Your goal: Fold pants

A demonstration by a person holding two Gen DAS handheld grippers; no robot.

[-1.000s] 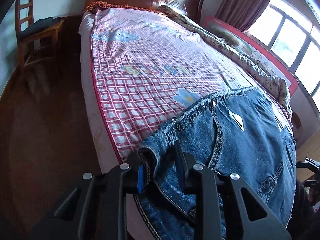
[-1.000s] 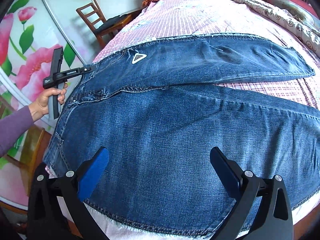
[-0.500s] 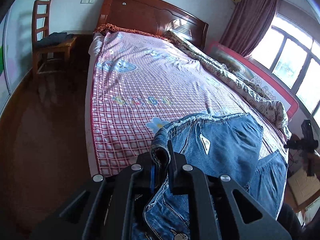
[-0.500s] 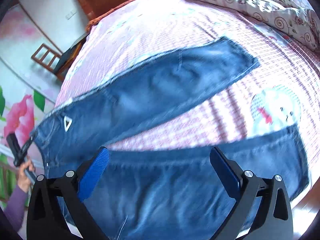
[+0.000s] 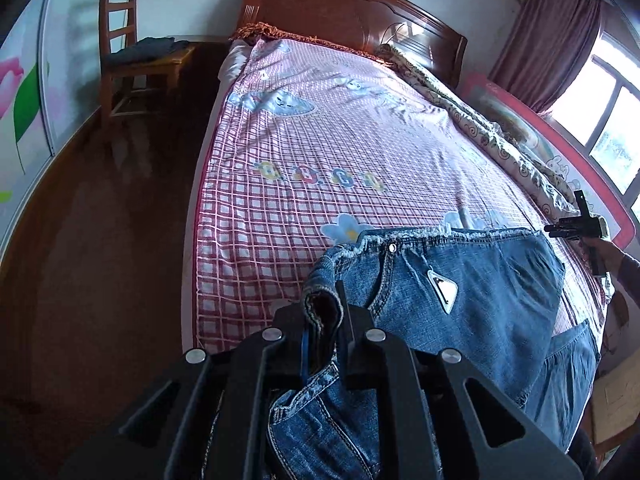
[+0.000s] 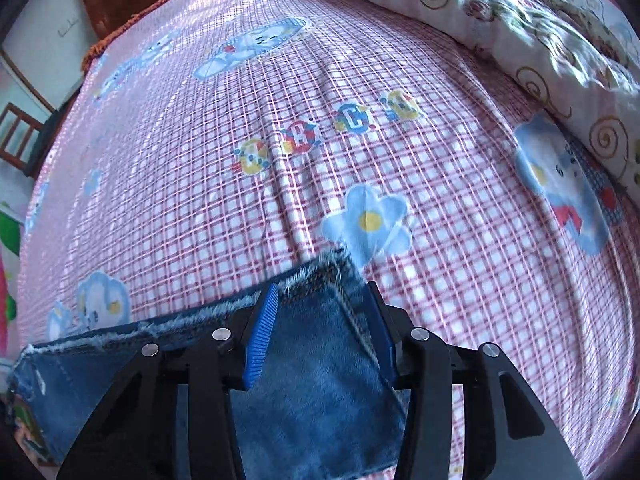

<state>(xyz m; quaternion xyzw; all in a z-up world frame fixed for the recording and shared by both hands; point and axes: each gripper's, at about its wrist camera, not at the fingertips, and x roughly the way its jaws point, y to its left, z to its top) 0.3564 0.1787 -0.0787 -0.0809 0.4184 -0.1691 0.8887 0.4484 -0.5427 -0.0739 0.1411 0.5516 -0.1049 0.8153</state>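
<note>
Left gripper (image 5: 322, 322) is pinched tight on a bunched fold of the jeans (image 5: 472, 292) at the waistband corner (image 5: 320, 304). Right gripper (image 6: 320, 340) sits over the far hem corner (image 6: 320, 276); its blue pads straddle denim with a visible gap, so I can't tell if it's actually biting yet.

Jeans lie across the near end of the bed (image 5: 320, 152), on the pink checked sheet (image 6: 280, 184); part hangs off the near edge below my left view.

Risks as I judge them:
- Left grip holds a thick roll, not a flat layer. Pull hard and an inner ply could slip out, skewing the fold.
- If the right pads only catch frayed hem, the corner likely drops mid-lift.
- Overhanging denim could drag the whole piece off the mattress edge.

Room: sheet ahead of both grippers is open up to the headboard (image 5: 352, 16). Rumpled quilt (image 6: 520, 40) bounds the window side, bare floor (image 5: 100, 240) the other. Chair (image 5: 132, 68) is well apart.
</note>
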